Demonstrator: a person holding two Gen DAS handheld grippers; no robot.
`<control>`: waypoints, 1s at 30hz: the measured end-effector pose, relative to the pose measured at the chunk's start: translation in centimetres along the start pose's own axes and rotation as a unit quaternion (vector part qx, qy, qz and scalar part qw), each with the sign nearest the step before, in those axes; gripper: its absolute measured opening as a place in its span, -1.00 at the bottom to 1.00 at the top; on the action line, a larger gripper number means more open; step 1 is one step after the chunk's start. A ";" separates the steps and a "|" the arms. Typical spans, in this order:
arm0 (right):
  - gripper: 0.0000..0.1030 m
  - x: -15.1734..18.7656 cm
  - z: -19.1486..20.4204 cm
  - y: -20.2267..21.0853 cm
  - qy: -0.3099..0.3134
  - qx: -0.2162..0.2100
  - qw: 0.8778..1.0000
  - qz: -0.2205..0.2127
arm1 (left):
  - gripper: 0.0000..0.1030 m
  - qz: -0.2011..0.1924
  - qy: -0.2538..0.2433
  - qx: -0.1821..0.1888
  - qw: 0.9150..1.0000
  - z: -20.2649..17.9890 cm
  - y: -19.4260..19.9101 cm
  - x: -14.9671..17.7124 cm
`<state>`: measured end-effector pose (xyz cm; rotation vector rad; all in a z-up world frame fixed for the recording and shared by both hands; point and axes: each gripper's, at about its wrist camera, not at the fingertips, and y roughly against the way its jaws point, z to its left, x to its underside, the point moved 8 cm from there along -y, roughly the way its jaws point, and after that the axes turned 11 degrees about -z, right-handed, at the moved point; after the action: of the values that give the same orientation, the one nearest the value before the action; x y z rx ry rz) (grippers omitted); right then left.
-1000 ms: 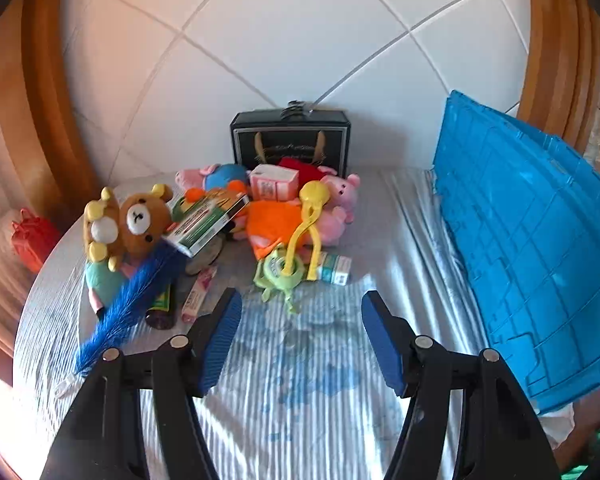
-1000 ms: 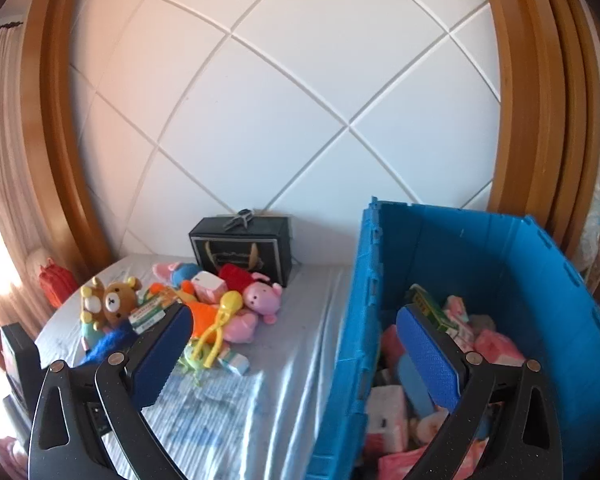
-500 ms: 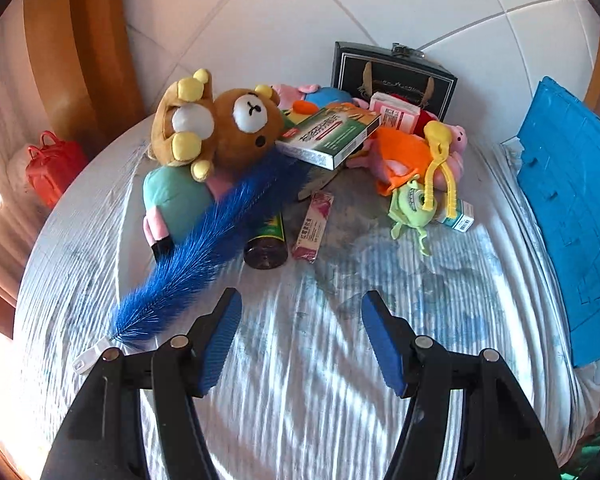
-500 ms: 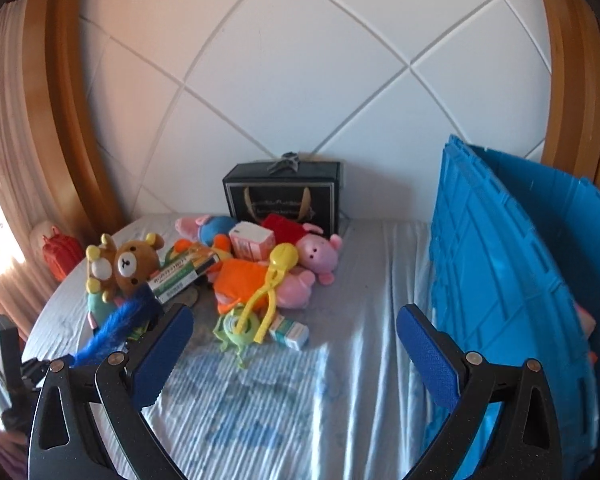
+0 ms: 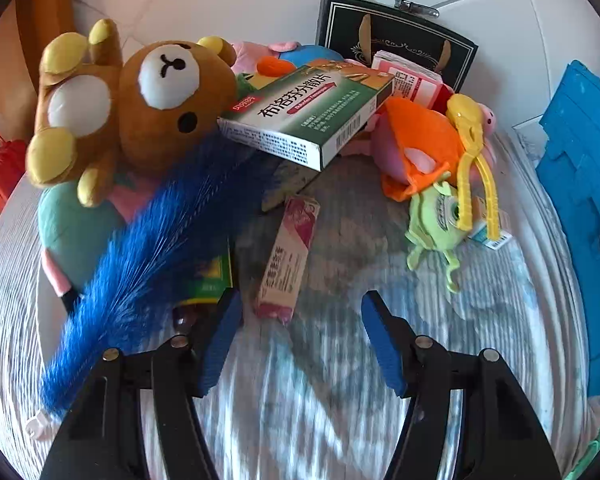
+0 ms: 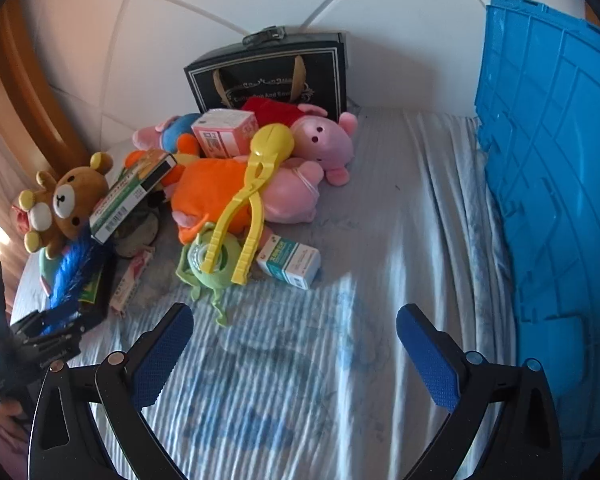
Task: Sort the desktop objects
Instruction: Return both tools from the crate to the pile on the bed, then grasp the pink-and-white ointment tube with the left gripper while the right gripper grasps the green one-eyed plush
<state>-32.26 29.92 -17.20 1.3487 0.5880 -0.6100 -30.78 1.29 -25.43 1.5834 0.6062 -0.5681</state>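
Jaws of both grippers spread, empty; left gripper (image 5: 300, 312) has closed in on pink box (image 5: 287, 256), right gripper (image 6: 294, 336) nearer pile.

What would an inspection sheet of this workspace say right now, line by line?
Surface: striped cloth over the table, wrinkled.
Job's things: brown bear, green medicine box, pink slim box, blue feather, green monster, yellow tongs, pink pig, piled together.
Clutter: black gift bag.
Grippers: left gripper open near pink slim box; right gripper open, empty.
Cables: nothing seen.
Surroundings: blue crate, white panelled wall.
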 end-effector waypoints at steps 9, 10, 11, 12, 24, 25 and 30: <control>1.00 1.3 0.6 -6.1 0.004 0.004 0.999 0.045 | -0.16 0.024 -0.026 -0.014 0.999 -0.2 -6.0 -0.1; 0.98 1.4 0.7 -6.6 -0.002 -0.003 0.999 0.050 | -0.20 0.027 -0.025 -0.017 0.999 0.0 -6.3 0.0; 0.86 1.5 1.0 -6.9 -0.005 -0.013 0.999 0.053 | -0.26 0.028 -0.023 -0.025 0.999 0.3 -6.5 -0.1; 0.67 1.6 1.5 -7.2 -0.003 -0.018 0.998 0.055 | -0.26 0.026 -0.021 -0.031 0.999 0.6 -6.6 -0.1; 0.62 2.9 8.4 -11.7 0.024 -0.066 0.994 0.084 | -0.14 0.031 -0.026 -0.054 0.998 1.4 -7.8 -0.7; 0.64 2.7 8.6 -12.4 0.025 -0.062 0.994 0.085 | -0.12 0.032 -0.026 -0.055 0.998 1.4 -8.1 -0.8; 0.56 2.5 9.0 -15.6 0.041 -0.046 0.993 0.102 | 0.02 0.037 -0.045 -0.076 0.995 1.2 -9.2 -1.0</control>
<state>-41.14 19.01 -28.76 1.3323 0.5308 -0.3596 -37.72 0.71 -31.60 1.4241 0.5089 -0.5233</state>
